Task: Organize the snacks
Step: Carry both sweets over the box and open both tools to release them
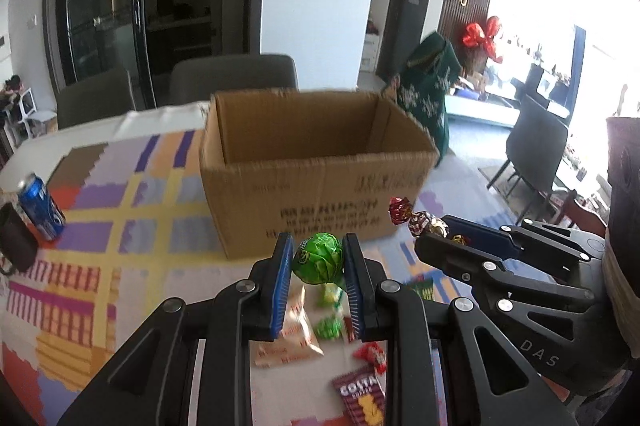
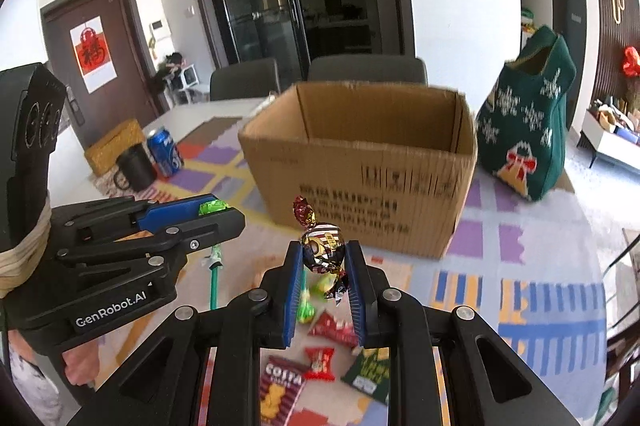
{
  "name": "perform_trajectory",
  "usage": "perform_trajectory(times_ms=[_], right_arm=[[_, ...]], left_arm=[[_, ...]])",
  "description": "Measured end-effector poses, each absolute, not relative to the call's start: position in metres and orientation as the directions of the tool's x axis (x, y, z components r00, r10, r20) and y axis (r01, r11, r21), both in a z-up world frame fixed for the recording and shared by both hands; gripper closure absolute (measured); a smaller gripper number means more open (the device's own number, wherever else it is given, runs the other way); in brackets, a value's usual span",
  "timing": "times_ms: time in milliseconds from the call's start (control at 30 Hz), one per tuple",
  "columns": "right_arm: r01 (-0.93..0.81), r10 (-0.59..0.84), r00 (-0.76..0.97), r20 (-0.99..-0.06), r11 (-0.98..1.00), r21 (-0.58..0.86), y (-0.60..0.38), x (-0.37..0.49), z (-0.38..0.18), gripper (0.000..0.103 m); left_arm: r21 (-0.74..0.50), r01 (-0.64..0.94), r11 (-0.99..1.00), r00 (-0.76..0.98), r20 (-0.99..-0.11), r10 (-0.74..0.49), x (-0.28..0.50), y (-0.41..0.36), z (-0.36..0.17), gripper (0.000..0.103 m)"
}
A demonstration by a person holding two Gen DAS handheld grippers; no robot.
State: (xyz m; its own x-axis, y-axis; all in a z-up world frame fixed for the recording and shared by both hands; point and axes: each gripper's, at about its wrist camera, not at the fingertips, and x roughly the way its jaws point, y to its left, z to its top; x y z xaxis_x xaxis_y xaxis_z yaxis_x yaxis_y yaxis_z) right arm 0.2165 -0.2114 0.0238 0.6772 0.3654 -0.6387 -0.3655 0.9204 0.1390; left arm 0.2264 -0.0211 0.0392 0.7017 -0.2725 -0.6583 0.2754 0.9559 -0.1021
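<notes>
My left gripper (image 1: 318,256) is shut on a green-wrapped lollipop (image 1: 318,258), held above the table in front of an open cardboard box (image 1: 312,162). Its stick (image 2: 215,282) hangs down below the left gripper (image 2: 224,212) in the right wrist view. My right gripper (image 2: 322,254) is shut on a red and gold foil candy (image 2: 320,242), also raised before the box (image 2: 360,162); the same candy (image 1: 416,220) shows at the tip of the right gripper (image 1: 440,232) in the left wrist view. Several snack packets, among them a Costa pack (image 2: 280,386), lie on the table below.
A blue soda can (image 1: 40,206) and a black mug (image 2: 134,168) stand at the left on the patterned tablecloth (image 1: 120,226). A green knitted bag (image 2: 528,122) stands right of the box. A woven basket (image 2: 114,146) and grey chairs (image 2: 368,68) lie behind.
</notes>
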Motion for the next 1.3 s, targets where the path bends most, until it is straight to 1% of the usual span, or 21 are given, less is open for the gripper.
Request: perform_trajectory(times_ms=[233,533,833,1133,1167,1200,1233,1267,1300], right_arm=[[-0.349,0.351,0.729,-0.587,0.929,0.123,-0.211,0.236,0.049,0.080],[-0.338,0.339,0.762,-0.552,0.935,0.107,-0.208,0.267,0.072,0.080],[-0.328,0.324,0.760,-0.564,0.939,0.098,-0.204,0.303,0.077,0.080],[-0.305,0.302,0.748,-0.591,0.947,0.098,-0.205,0.333,0.066,0.080],[-0.302,0.299,0.746,-0.594,0.948,0.098,-0.205,0.336,0.065,0.080],[-0.296,0.295,0.746,-0.597,0.950,0.099,-0.206,0.339,0.064,0.080],[-0.290,0.290,0.748,-0.597,0.952,0.098,-0.206,0.341,0.064,0.076],[-0.279,0.278,0.749,-0.602,0.956,0.094,-0.207,0.343,0.063,0.071],[-0.266,0.264,0.746,-0.611,0.960,0.090,-0.207,0.345,0.061,0.056]], left_arm=[[-0.073,0.263,0.962,0.744,-0.619,-0.250,0.251,-0.018,0.063,0.077],[-0.041,0.243,0.969,0.776,-0.592,-0.220,0.287,-0.016,0.086,0.077],[-0.017,0.230,0.973,0.778,-0.597,-0.195,0.322,-0.015,0.090,0.077],[-0.023,0.216,0.976,0.754,-0.631,-0.182,0.357,-0.018,0.076,0.077],[-0.025,0.211,0.977,0.752,-0.635,-0.179,0.361,-0.017,0.075,0.076],[-0.024,0.204,0.979,0.750,-0.638,-0.172,0.363,-0.016,0.073,0.065],[-0.021,0.193,0.981,0.751,-0.641,-0.161,0.364,-0.015,0.073,0.046],[-0.015,0.175,0.984,0.757,-0.637,-0.144,0.363,-0.013,0.072,0.038],[-0.009,0.166,0.986,0.764,-0.631,-0.134,0.361,-0.011,0.072,0.032]])
